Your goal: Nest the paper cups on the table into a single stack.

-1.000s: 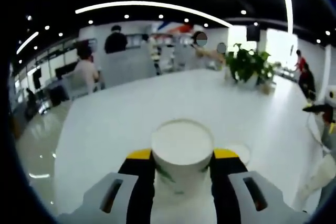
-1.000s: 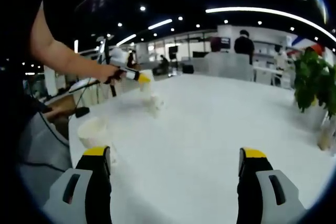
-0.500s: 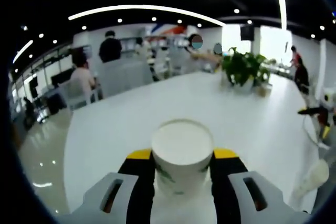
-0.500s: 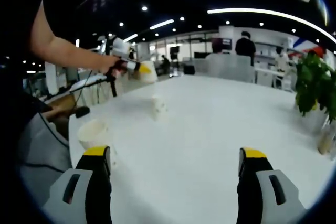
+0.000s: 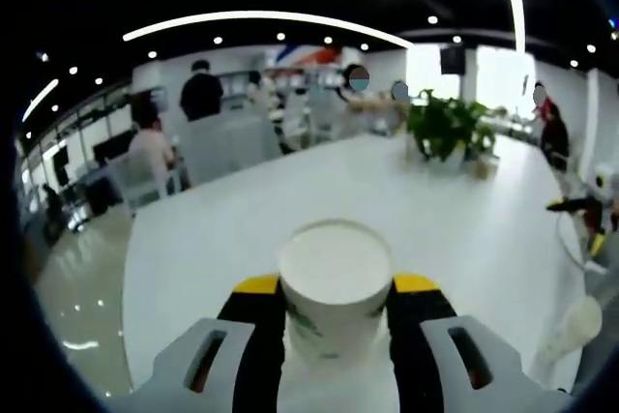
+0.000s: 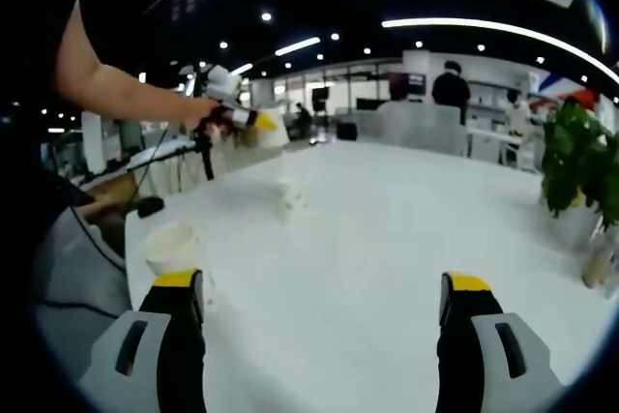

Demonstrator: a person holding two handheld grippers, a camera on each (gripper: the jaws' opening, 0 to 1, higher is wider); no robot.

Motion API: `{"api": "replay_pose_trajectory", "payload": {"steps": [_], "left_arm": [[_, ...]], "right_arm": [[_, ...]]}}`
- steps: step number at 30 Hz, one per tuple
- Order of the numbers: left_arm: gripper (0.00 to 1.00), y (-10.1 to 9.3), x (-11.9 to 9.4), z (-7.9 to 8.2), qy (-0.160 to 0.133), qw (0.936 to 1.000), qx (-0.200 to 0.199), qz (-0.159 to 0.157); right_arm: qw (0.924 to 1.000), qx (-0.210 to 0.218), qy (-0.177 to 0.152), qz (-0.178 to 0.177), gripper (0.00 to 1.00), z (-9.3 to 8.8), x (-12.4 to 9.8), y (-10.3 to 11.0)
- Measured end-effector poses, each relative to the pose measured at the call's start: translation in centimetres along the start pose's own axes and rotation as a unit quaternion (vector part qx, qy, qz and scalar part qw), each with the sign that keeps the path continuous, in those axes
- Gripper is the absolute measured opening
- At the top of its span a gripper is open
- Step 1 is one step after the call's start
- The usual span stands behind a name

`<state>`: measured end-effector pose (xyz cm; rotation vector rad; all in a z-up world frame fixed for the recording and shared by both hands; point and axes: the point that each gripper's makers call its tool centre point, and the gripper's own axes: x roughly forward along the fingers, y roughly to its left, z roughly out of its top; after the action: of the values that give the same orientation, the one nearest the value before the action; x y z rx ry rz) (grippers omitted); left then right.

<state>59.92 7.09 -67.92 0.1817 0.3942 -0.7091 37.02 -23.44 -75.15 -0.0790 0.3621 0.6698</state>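
Observation:
In the left gripper view my left gripper (image 5: 336, 287) is shut on a white paper cup (image 5: 335, 289) with a green print, held above the white table (image 5: 242, 210). Another paper cup (image 5: 573, 327) shows at the lower right edge. In the right gripper view my right gripper (image 6: 322, 299) stands open over the table (image 6: 387, 229) with nothing between its jaws. A paper cup (image 6: 170, 247) stands just beyond its left jaw. A small cup (image 6: 289, 197) stands farther off on the table. The left gripper (image 6: 253, 124) is raised at upper left, a hand holding it, with the cup (image 6: 274, 130) in its jaws.
A potted plant (image 5: 442, 129) (image 6: 574, 166) stands near the table's far side. People sit and stand at desks beyond the table (image 5: 160, 137). A dark cable and stand (image 6: 145, 206) lie off the table's left edge. The person's arm (image 6: 106, 94) crosses the upper left.
The left gripper has lifted the cup a little higher above the table; its view has shifted slightly. The right gripper has stayed still and open.

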Motion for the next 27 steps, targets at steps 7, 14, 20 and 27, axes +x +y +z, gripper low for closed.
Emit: {"api": "replay_pose_trajectory", "payload": {"steps": [7,14,20,27], "left_arm": [[0.39,-0.6,-0.2,0.4,-0.003,1.0,0.003,-0.007],[0.39,-1.6,-0.4,0.5,-0.001,0.9998,0.008,-0.02],[0.39,-2.6,-0.7,1.2,-0.008,0.9994,0.013,-0.031],[0.39,-4.1,-1.1,1.9,-0.013,0.9985,0.025,-0.047]], "right_arm": [[1.0,-0.002,-0.001,0.002,1.0,0.1,0.0,0.1],[1.0,-0.004,-0.004,0.0,1.0,0.5,-0.2,-0.1],[1.0,-0.005,-0.004,0.001,1.0,0.6,-0.5,-0.1],[1.0,-0.007,-0.004,0.005,1.0,0.6,-0.6,0.2]]}}
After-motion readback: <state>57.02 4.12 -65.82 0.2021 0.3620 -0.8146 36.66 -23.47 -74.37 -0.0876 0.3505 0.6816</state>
